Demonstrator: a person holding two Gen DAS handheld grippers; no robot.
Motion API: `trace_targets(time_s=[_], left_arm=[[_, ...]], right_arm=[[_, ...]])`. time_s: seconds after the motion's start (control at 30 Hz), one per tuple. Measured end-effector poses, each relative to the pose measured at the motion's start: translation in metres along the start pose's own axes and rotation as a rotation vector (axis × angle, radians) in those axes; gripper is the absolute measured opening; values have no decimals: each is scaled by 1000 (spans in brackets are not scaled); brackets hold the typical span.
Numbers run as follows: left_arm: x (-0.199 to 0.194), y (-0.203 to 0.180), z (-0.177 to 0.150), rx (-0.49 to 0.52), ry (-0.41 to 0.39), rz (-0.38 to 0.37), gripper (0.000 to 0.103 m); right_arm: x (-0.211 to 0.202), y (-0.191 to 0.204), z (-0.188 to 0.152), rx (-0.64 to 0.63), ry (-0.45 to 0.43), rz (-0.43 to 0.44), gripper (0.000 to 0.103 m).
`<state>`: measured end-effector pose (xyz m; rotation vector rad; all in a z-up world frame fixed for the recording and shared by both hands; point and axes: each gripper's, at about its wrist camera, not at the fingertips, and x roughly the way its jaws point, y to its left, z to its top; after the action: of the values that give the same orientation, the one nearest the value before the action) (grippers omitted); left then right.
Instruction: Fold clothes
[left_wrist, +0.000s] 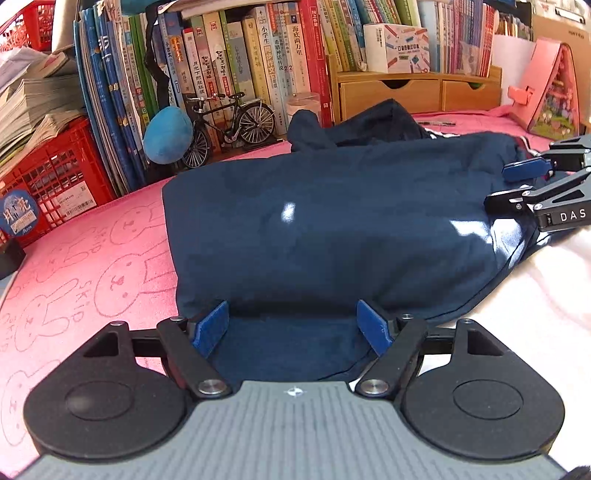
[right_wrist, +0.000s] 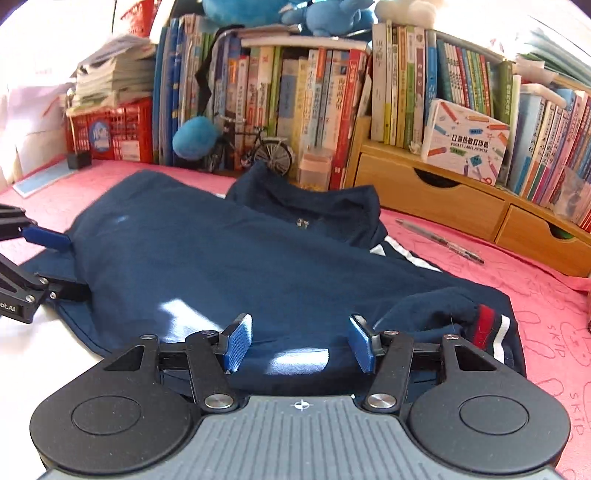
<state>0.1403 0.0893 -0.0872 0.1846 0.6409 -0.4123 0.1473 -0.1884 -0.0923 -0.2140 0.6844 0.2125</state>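
A navy blue shirt (left_wrist: 332, 221) lies on the pink printed cloth (left_wrist: 92, 258), partly folded, with a bunched part at the back (left_wrist: 369, 122). My left gripper (left_wrist: 291, 325) is open at the shirt's near edge, with the fabric lying between its blue pads (left_wrist: 210, 326). In the right wrist view the same shirt (right_wrist: 240, 258) shows a red and white striped cuff (right_wrist: 491, 328) at the right. My right gripper (right_wrist: 299, 341) stands open over the near hem, its pads apart above the cloth. Each gripper shows in the other's view, right gripper (left_wrist: 509, 184) and left gripper (right_wrist: 55, 262).
Books (left_wrist: 240, 74) fill the shelf behind the cloth. A red crate (left_wrist: 55, 173), a blue plush (left_wrist: 168, 134), a model bicycle (left_wrist: 229, 125) and wooden drawers (right_wrist: 461, 199) stand at the back. A pen (right_wrist: 439, 242) lies on the pink cloth (right_wrist: 535, 295) at the right.
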Motion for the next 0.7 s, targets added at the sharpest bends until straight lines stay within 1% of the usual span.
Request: trace_targets(time_s=[0.03,0.07,0.1,0.13,0.17,0.2,0.23,0.27,0.33,0.4,0.43,0.5,0.53,0.57,0.6,0.63,0.67,0.7], left_arm=[[0,0,0,-2,-2,1,82],[0,1,0,-5,-3,1,82],[-1,1,0,-7,-5,2,82],[-1,2,-1,-10,-7,2,82],[-1,2,-1,-12,-9,3,81],[-1,2,-1,-15,-10,3,80],[-1,3,-1,-17,-12,4,79],[-2,3,-1,-19,-14,4,79],[-2,4,-1,-24,-17,5,79],[2,2,-1,-22,-15,12,79],[6,0,0,-17,-11,18,79],[13,-4,1,-7,-4,31,79],[17,-6,2,-1,0,37,79],[21,-8,3,4,4,43,79],[25,-11,3,9,8,49,79],[29,-13,4,14,12,56,80],[33,-15,5,19,16,62,80],[37,-17,6,24,19,68,81]], right_arm=[[7,-5,-6,3,18,-18,66],[8,-16,-13,48,-7,-8,71],[4,-28,-13,113,0,-5,71],[0,-41,-13,177,7,-2,63],[-5,-52,-13,235,6,4,61],[-15,-60,-15,261,-30,25,63],[-23,-66,-16,280,-60,34,68],[-23,-69,-17,260,-64,-9,71],[-23,-74,-17,226,-70,-84,71],[-18,-77,-17,241,-61,-67,71],[-15,-77,-17,245,-59,-53,71],[-14,-63,-9,215,-75,15,71],[-15,-50,-3,167,-87,41,72],[-14,-37,3,118,-96,87,72],[-13,-23,9,70,-105,135,77],[-13,-9,15,27,-115,184,84],[-12,4,20,-18,-123,227,89],[-9,15,24,-67,-127,253,94]])
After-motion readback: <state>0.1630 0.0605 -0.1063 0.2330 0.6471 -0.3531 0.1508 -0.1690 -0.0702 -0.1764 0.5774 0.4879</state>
